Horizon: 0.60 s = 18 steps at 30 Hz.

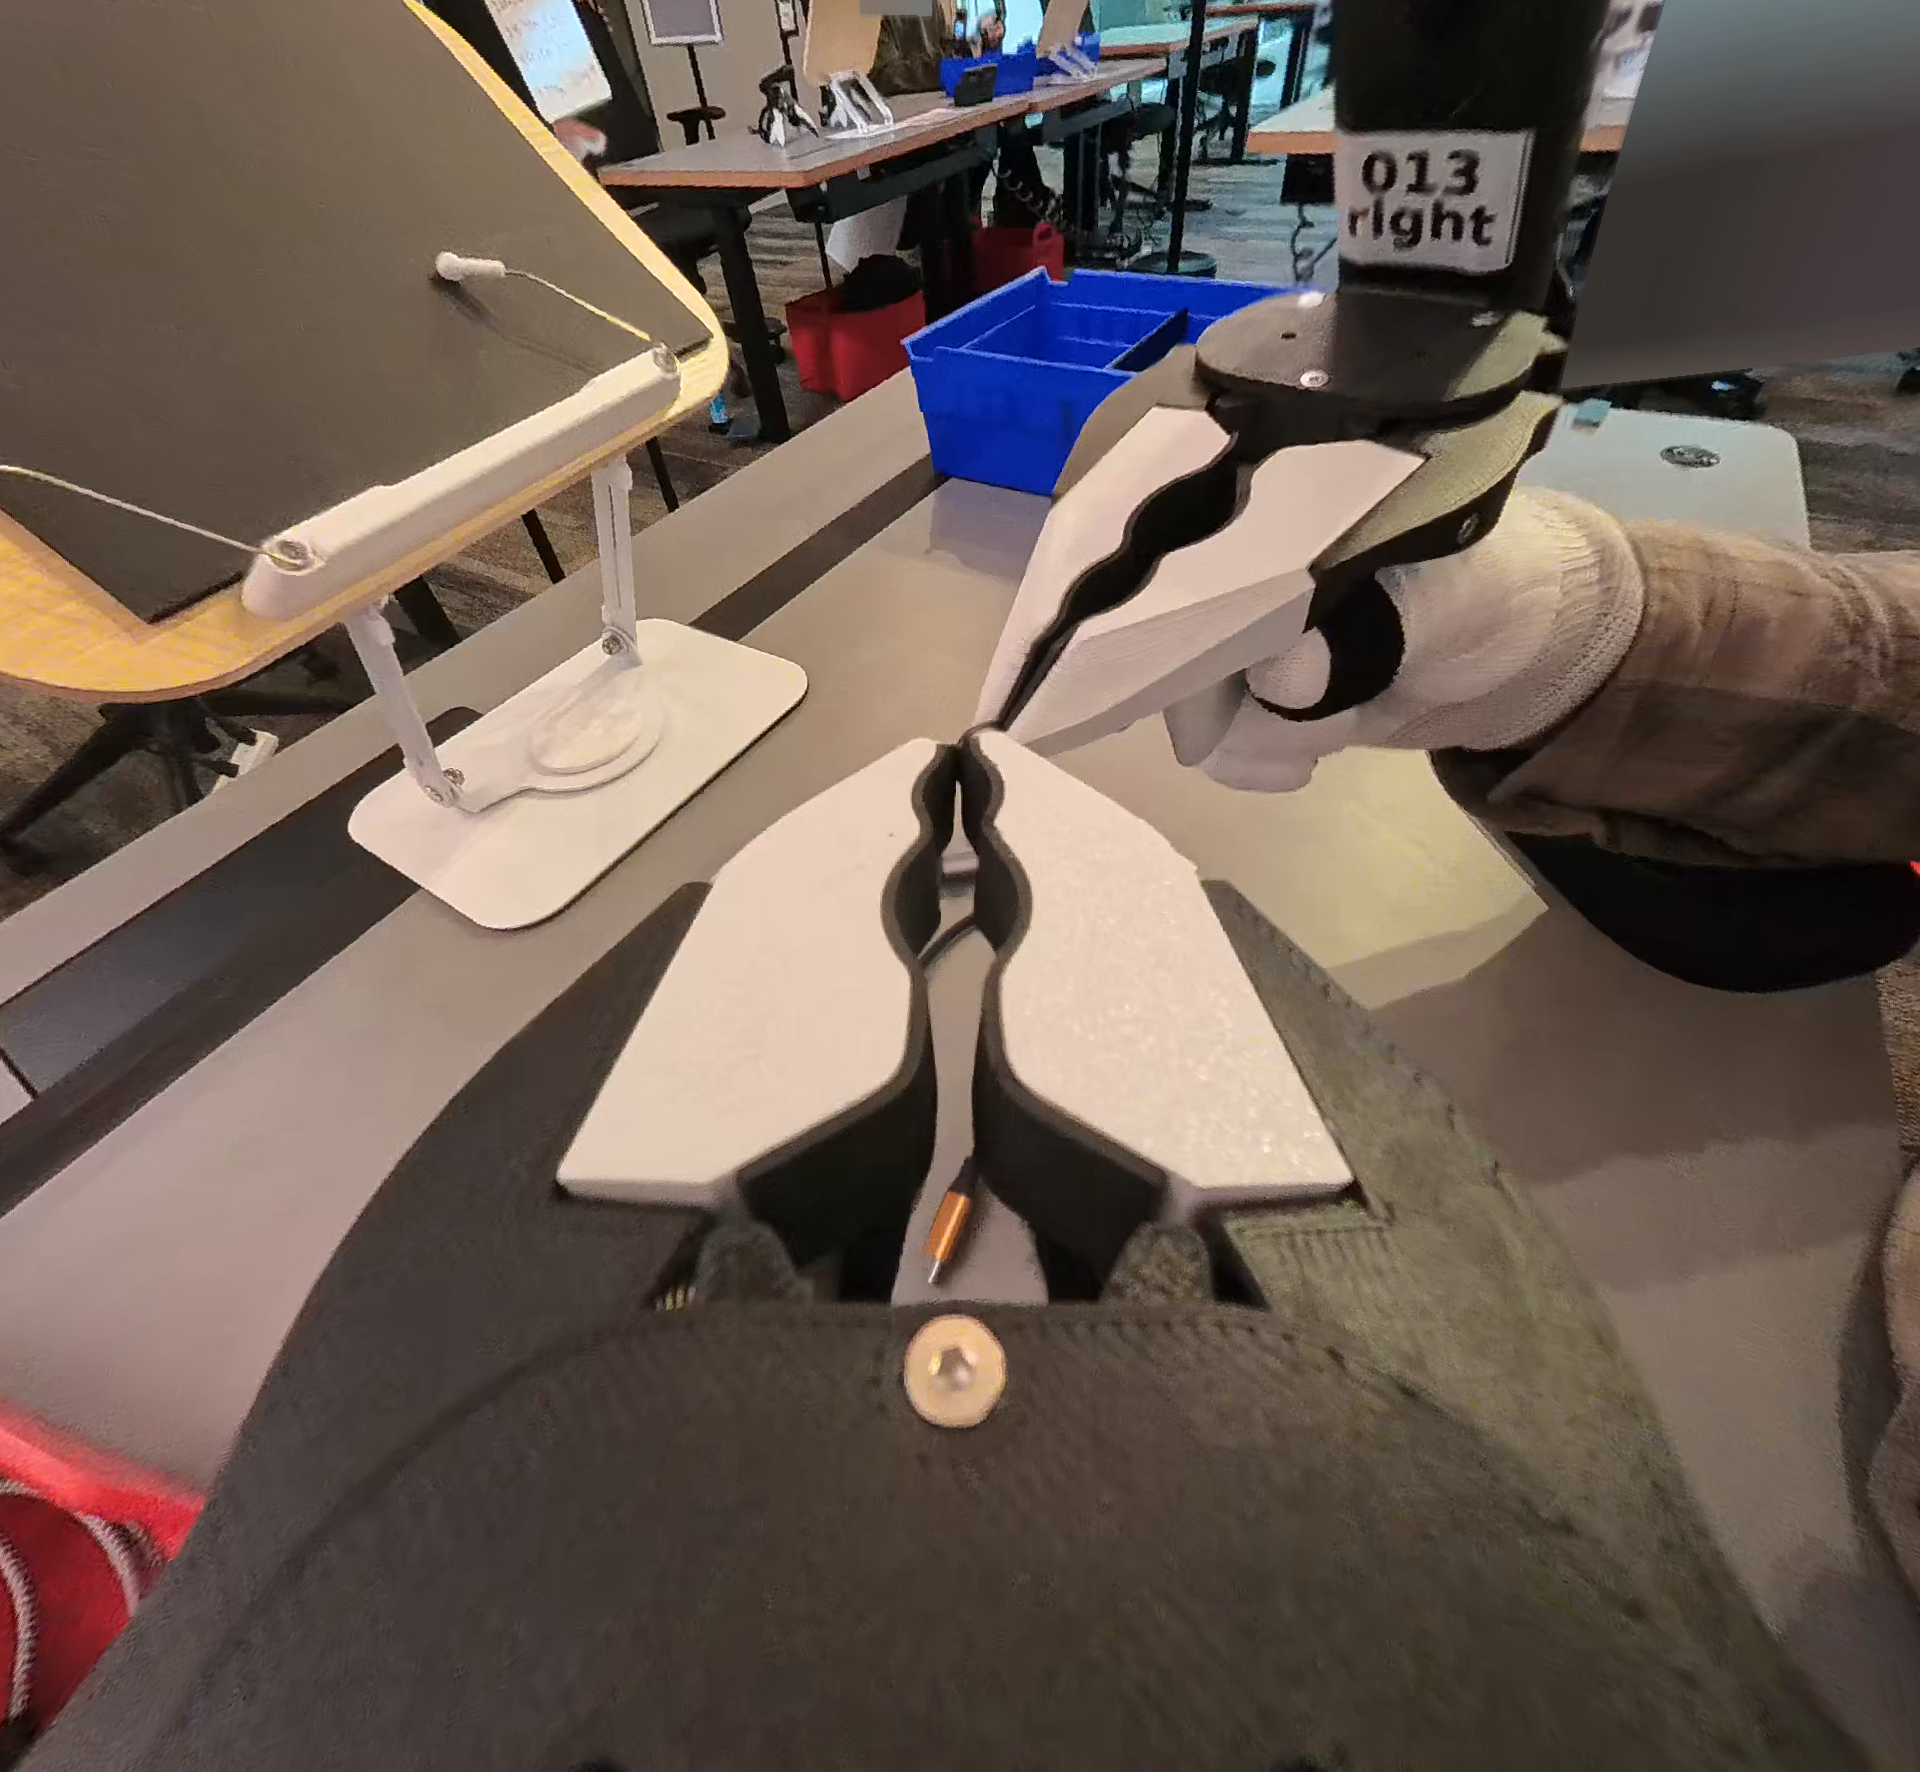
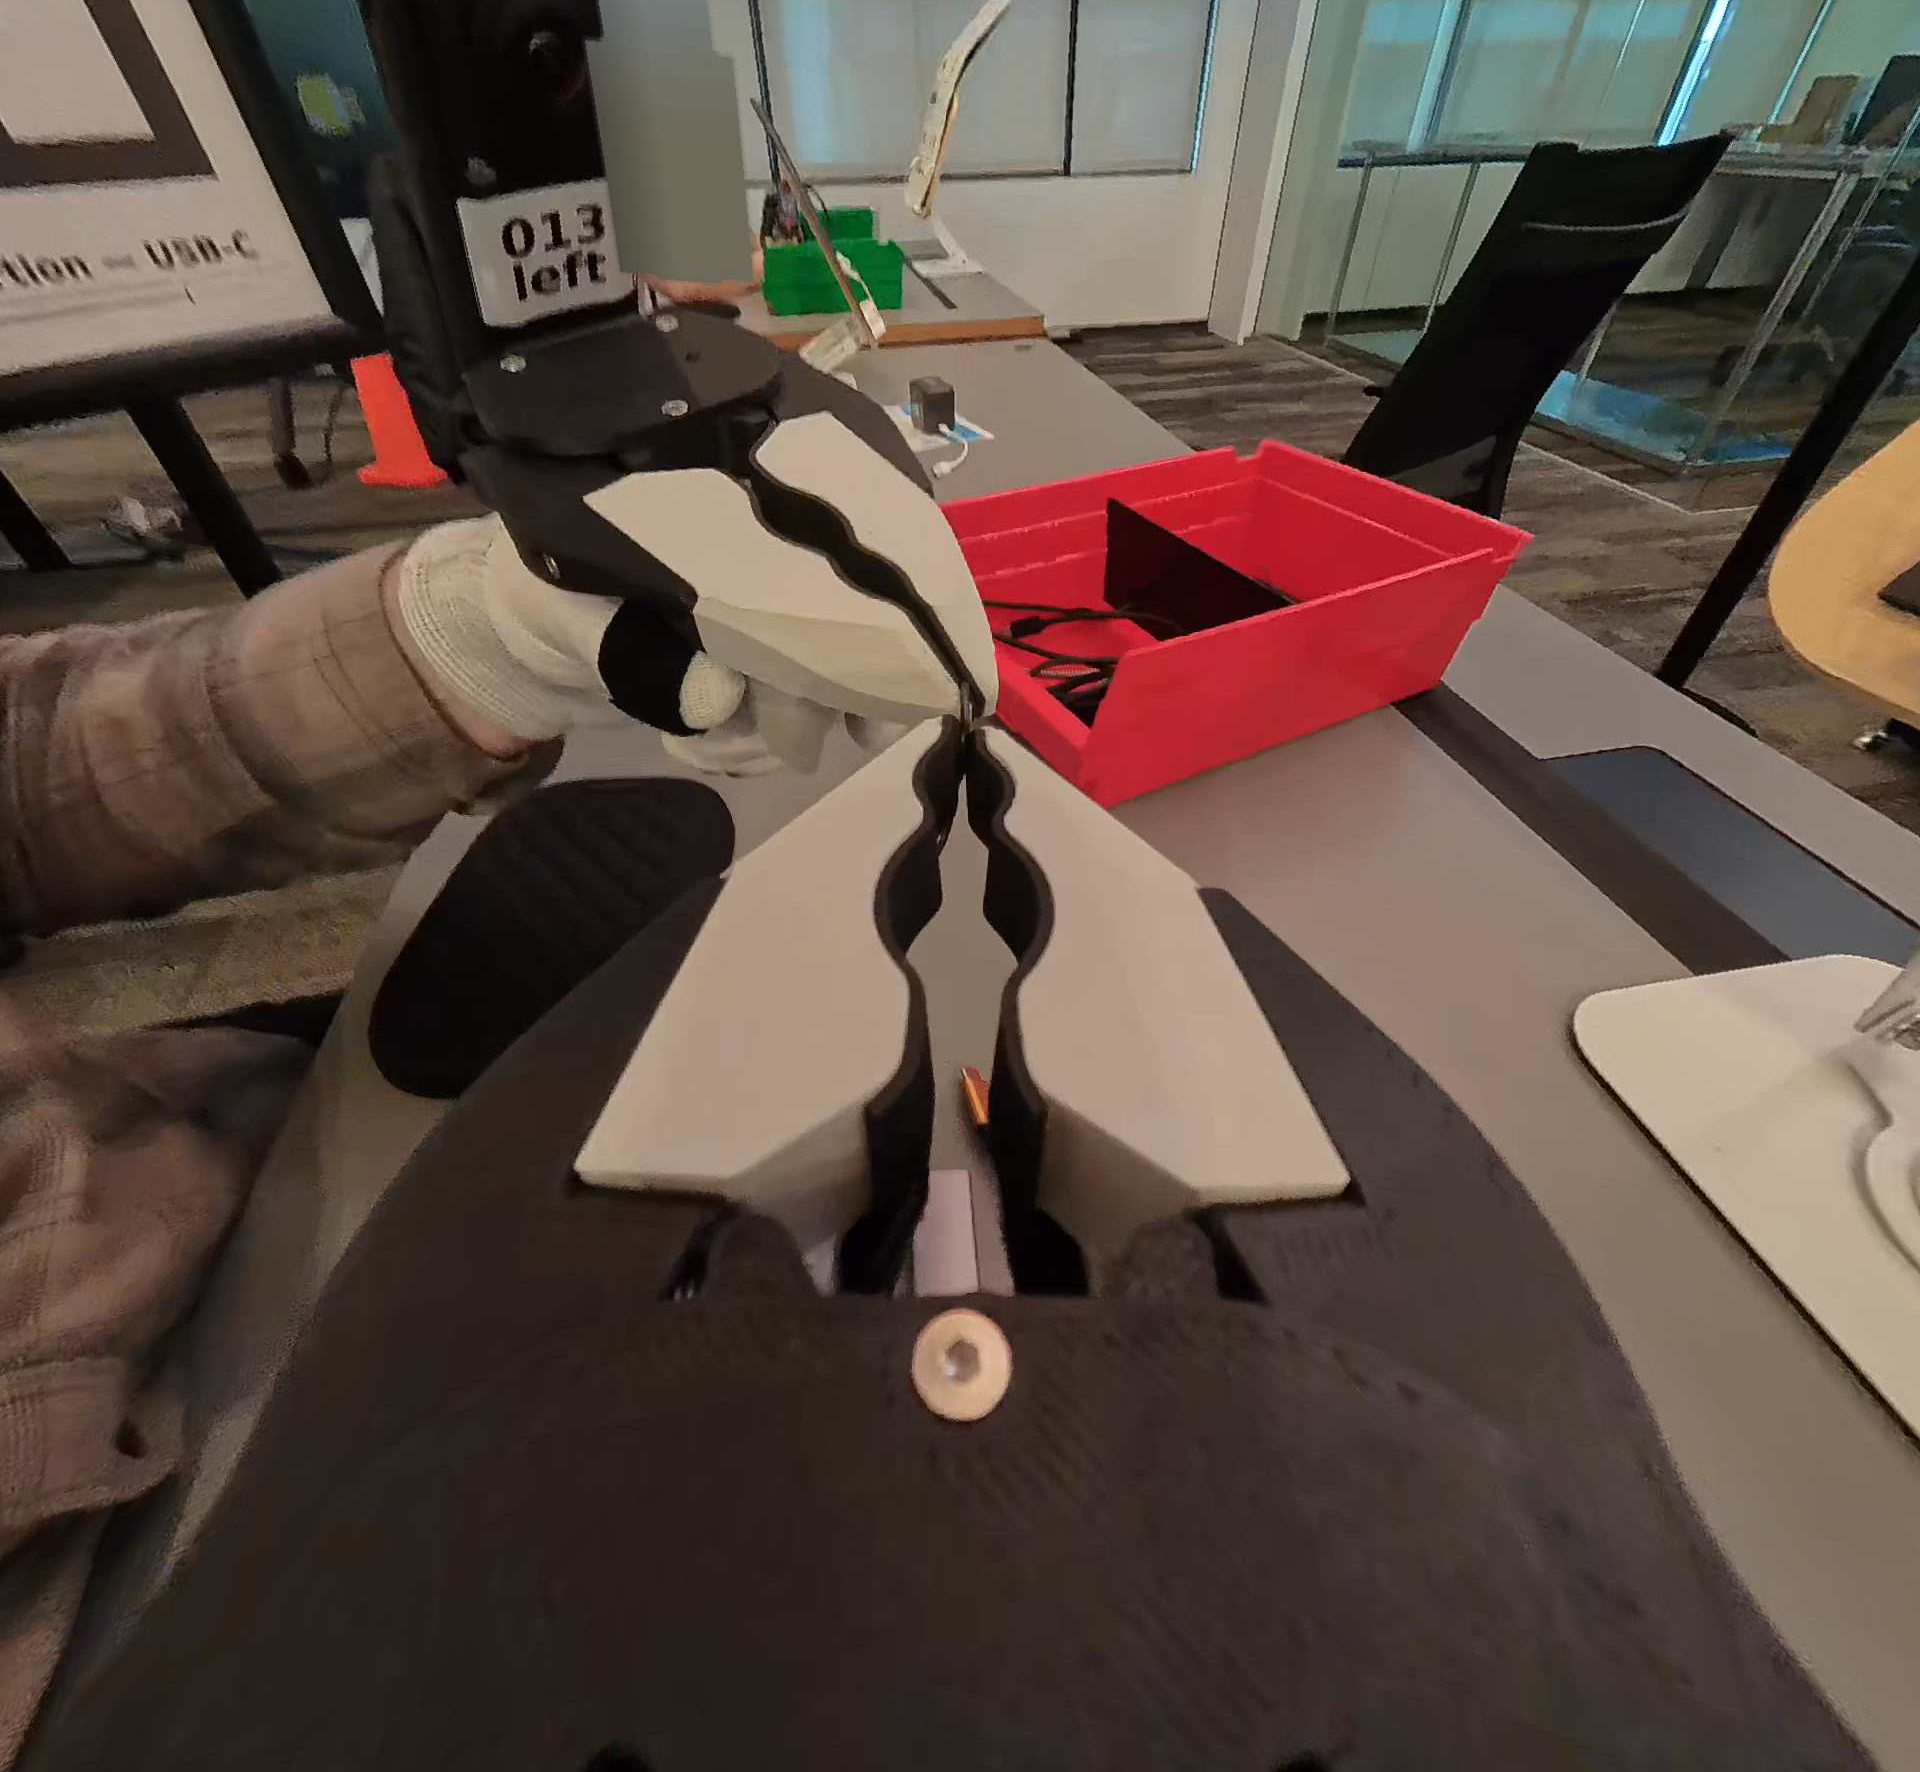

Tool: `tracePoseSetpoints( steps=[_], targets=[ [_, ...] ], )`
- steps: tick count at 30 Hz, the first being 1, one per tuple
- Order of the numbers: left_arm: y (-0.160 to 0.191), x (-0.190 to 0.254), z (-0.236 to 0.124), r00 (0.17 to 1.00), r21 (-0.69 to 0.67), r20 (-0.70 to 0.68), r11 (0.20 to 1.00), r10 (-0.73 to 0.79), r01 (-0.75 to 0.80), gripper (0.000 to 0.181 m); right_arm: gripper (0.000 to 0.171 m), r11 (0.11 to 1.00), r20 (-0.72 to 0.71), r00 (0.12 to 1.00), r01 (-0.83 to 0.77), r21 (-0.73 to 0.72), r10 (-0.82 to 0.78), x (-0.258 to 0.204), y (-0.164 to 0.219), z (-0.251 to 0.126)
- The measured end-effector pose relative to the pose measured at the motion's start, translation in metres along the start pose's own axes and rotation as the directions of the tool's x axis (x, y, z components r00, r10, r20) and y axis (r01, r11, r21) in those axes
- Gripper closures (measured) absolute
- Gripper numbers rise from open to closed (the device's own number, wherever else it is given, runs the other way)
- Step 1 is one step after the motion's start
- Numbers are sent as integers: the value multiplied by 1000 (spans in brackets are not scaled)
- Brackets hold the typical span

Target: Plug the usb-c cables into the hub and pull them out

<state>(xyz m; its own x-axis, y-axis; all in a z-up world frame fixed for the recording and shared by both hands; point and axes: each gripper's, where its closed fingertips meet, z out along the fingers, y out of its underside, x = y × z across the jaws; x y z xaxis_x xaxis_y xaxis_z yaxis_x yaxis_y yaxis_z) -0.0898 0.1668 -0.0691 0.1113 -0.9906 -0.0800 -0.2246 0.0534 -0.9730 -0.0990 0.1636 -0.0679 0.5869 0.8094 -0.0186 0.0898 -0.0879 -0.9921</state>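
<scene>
The left claw (image 1: 958,754) and right claw (image 2: 961,735) meet tip to tip above the worktop (image 1: 883,579), each pinched narrow. A thin dark cable (image 2: 968,696) seems caught at the tips; what each grips I cannot tell. An orange plug (image 1: 948,1234) lies below the left claw's fingers. The hub is not visible.

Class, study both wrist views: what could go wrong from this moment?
1. The left hand-held gripper and the right hand-held gripper meet tip to tip, both shut. A small push could jam them against each other.
2. The orange plug lies loose on the table beneath the fingers and is largely hidden by them. It could be missed or knocked aside.
</scene>
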Motion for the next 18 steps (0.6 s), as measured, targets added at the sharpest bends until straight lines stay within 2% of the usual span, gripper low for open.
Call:
tracePoseSetpoints(
  steps=[3,5,8,11,14,18],
  targets=[
    [-8,-1,-1,1000,56,1,998,-31,31,179,171,993,24,997,-81,85,79,2,-8,-2],
    [-10,-3,-3,999,79,22,997,-25,24,162,171,982,19,991,-131,139,129,8,-12,-5],
    [-6,-6,-3,997,67,71,997,17,-22,157,171,973,-9,988,-149,178,154,16,-15,-11],
    [-2,-7,3,980,14,152,991,128,-132,161,171,974,-31,989,-136,179,144,18,-16,-12],
    [-2,-7,8,959,-20,204,980,197,-197,175,171,970,-42,987,-142,199,153,20,-20,-13],
    [-3,-8,12,944,-19,246,975,221,-223,178,171,962,-37,984,-163,220,175,21,-22,-15]
  ],
)
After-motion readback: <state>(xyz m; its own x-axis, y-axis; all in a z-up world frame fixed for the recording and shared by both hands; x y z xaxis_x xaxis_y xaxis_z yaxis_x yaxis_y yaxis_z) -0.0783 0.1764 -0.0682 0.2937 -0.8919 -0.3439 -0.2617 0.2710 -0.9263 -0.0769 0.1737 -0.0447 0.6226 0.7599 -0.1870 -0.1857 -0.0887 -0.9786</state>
